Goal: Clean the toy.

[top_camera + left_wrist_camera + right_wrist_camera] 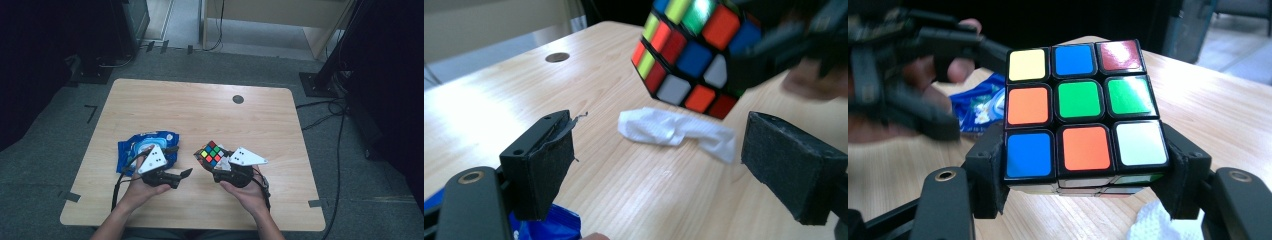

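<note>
On one table [150,100] — one cube [211,153], one wipe [674,131], one blue packet [132,147].

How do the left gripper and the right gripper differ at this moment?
The right gripper is shut on the puzzle cube and holds it above the table; the left gripper holds nothing. The left gripper's jaws stand apart, open over the white tissue; the right gripper's jaws press the cube's sides. Both have black padded jaws and a hand behind them.
</note>
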The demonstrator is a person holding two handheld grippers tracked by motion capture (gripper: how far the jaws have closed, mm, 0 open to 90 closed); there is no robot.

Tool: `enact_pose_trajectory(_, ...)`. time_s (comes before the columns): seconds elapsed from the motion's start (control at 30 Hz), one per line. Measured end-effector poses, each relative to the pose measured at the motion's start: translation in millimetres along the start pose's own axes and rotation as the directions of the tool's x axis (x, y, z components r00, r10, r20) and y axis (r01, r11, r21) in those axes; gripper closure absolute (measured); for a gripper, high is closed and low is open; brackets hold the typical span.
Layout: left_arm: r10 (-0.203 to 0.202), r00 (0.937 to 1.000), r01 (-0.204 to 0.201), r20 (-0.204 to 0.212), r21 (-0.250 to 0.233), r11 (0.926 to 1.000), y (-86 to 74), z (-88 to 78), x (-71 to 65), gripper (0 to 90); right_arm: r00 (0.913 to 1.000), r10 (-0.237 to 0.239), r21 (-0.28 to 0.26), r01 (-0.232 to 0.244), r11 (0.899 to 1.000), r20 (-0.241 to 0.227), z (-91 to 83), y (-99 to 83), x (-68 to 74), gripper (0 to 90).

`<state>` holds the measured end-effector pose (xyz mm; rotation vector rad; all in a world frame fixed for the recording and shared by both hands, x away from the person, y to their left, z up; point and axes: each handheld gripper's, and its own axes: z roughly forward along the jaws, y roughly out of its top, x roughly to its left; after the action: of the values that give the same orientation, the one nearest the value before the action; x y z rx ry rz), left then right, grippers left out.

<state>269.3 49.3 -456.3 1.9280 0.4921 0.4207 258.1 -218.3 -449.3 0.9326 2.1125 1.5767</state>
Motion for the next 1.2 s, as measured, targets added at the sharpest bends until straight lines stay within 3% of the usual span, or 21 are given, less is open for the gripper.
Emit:
enact_pose_trajectory(0.2,0.086,0.9959,-0.085,-0.030,0.033,0.9959,-0.5,9.9,-14.6,14.0,0.9945,0.100,0.023,-0.101,0.995,0.031,0.6,7.2,10.0,34.1)
enact_pose_trajectory(0.4,0.132,0.9893,-0.130,-0.061,0.033,0.9909,1.0,13.4,-23.2,14.0,0.9861,0.161,0.075,-0.164,0.984,0.043,7.6,13.2,29.0,34.1)
enact_pose_trajectory(0.5,0.176,0.9811,-0.174,-0.080,0.033,0.9842,1.0,14.2,-29.9,14.3,0.9779,0.203,0.083,-0.207,0.975,0.050,10.2,13.6,33.7,34.0)
enact_pose_trajectory(0.63,0.198,0.9743,-0.199,-0.108,0.004,0.9801,2.1,12.6,-33.9,21.3,0.9739,0.220,0.088,-0.224,0.971,0.058,12.2,13.6,37.8,34.0)
enact_pose_trajectory(0.73,0.194,0.9718,-0.198,-0.133,-0.010,0.9802,2.3,11.8,-34.7,26.1,0.9733,0.222,0.098,-0.227,0.969,0.059,14.0,12.7,40.1,34.0)
enact_pose_trajectory(0.93,0.202,0.9683,-0.203,-0.147,0.010,0.9792,0.0,16.2,-37.7,32.8,0.9690,0.243,0.105,-0.246,0.963,0.045,17.1,11.5,43.7,33.9)
enact_pose_trajectory(1.0,0.189,0.9726,-0.189,-0.135,0.015,0.9819,-0.7,17.2,-36.5,33.3,0.9686,0.244,0.109,-0.248,0.963,0.050,18.3,11.0,44.1,33.9)
enact_pose_trajectory(1.1,0.193,0.9719,-0.194,-0.134,0.011,0.9810,-0.8,16.2,-35.5,33.8,0.9643,0.263,0.110,-0.265,0.958,0.033,19.2,10.2,41.6,33.5)
enact_pose_trajectory(1.2,0.148,0.9806,-0.149,-0.128,0.000,0.9888,-1.9,13.7,-29.5,34.1,0.9610,0.277,0.086,-0.275,0.958,-0.002,17.0,11.5,38.3,31.5)
